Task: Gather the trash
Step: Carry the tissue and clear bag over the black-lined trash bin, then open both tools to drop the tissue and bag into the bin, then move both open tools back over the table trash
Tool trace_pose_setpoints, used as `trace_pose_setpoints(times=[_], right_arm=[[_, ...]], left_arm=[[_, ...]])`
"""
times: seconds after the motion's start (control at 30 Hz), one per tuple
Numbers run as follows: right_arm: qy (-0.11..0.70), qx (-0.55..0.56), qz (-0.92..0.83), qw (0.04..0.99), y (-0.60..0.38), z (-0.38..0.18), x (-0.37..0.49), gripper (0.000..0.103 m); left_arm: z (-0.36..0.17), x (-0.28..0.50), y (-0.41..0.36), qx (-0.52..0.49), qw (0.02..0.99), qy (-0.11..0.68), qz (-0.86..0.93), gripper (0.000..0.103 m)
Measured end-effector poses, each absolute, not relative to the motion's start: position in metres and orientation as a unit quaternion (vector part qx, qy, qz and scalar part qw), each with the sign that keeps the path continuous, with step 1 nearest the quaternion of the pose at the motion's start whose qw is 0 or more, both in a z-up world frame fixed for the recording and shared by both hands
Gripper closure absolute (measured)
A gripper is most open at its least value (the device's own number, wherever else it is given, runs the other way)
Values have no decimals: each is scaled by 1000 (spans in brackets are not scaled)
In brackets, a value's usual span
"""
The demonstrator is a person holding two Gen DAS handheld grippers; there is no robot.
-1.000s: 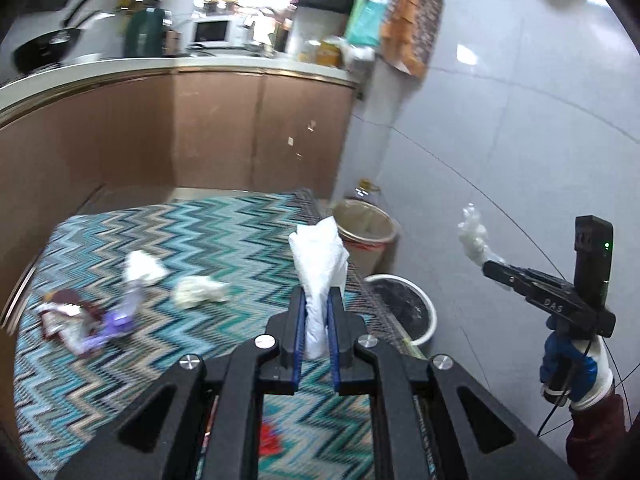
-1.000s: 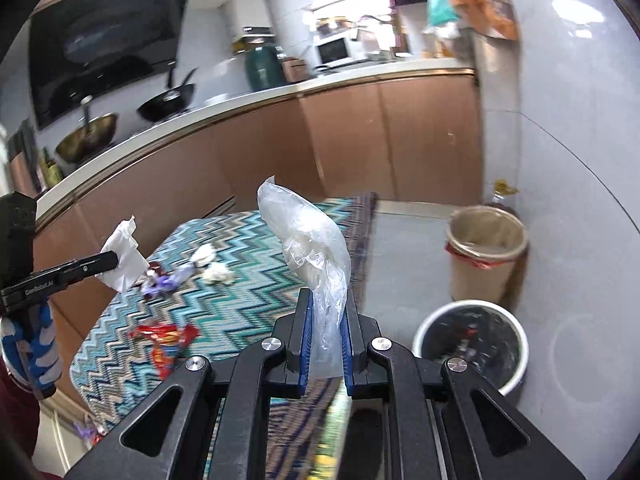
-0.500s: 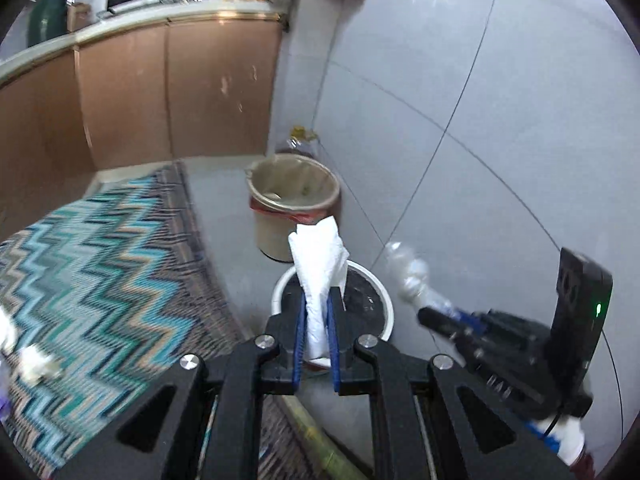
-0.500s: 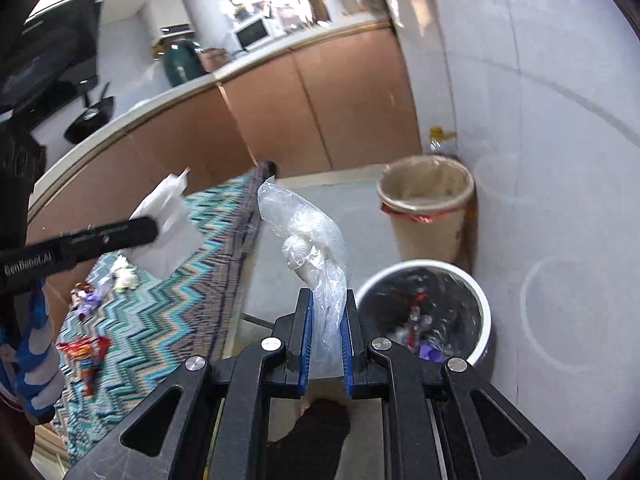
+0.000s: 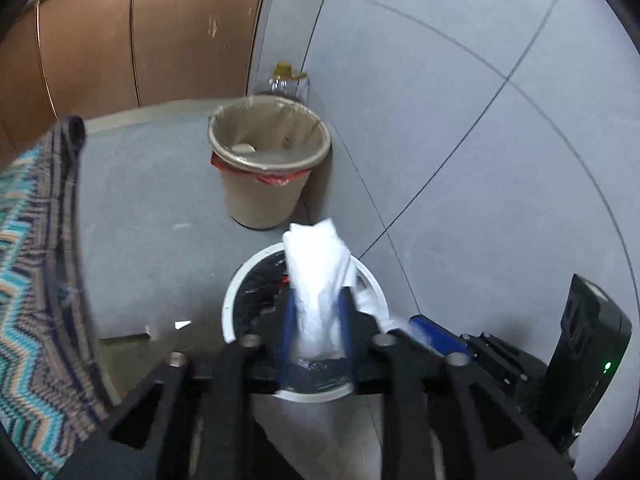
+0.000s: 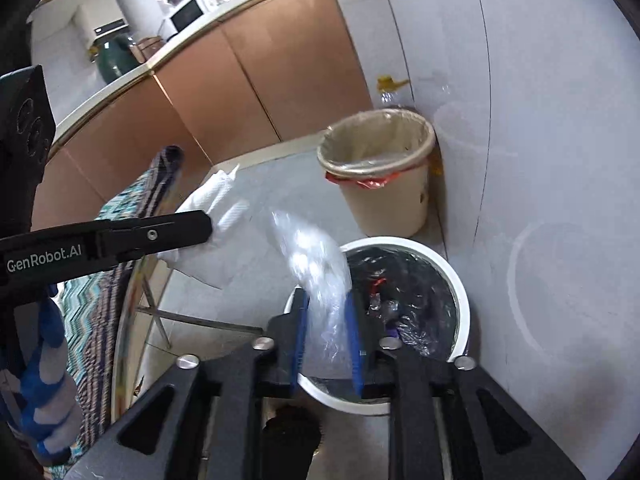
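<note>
Two grippers, each pinching one piece of trash: the left gripper [image 5: 316, 312] clamps a white tissue [image 5: 318, 276] at lower centre, the right gripper [image 6: 326, 332] a clear plastic bag [image 6: 316, 268], both above one white bin [image 6: 456, 284] lined in black. Beyond it, one beige bin [image 5: 266, 196] stands by the wall, one bottle [image 5: 286, 76] behind it.

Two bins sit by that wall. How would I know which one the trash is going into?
Find the grey tiled wall where it meets the brown cabinets. Two bins stand at its foot; the white bin is the nearer one. Unlike the beige bin behind, it has a black liner and wrappers inside.
</note>
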State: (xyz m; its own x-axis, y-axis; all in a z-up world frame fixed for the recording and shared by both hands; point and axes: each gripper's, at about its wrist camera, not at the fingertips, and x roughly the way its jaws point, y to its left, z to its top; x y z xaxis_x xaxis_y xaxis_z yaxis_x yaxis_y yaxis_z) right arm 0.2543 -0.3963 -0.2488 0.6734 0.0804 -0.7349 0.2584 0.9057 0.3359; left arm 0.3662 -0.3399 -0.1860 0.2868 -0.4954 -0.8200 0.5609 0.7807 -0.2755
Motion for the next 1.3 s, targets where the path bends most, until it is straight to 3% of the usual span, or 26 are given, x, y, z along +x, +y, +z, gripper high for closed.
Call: trace_pose_setpoints(times=[0.13, 0.5, 0.9, 1.03, 1.3], right_arm=[[410, 213, -67, 884, -407, -260, 258, 58], [398, 219, -88, 887, -406, -247, 239, 54], [324, 164, -71, 929, -352, -148, 200, 50], [296, 145, -59, 942, -326, -113, 182, 48], [243, 111, -22, 964, -272, -47, 146, 47]], left_arm=[[-197, 372, -346, 23, 796, 507, -331, 70], [-163, 346, -331, 11, 815, 476, -329, 70], [-69, 291, -251, -27, 859, 396, -324, 70], [-32, 266, -211, -34, 879, 355, -315, 60], [20, 225, -123, -60, 911, 296, -282, 58]])
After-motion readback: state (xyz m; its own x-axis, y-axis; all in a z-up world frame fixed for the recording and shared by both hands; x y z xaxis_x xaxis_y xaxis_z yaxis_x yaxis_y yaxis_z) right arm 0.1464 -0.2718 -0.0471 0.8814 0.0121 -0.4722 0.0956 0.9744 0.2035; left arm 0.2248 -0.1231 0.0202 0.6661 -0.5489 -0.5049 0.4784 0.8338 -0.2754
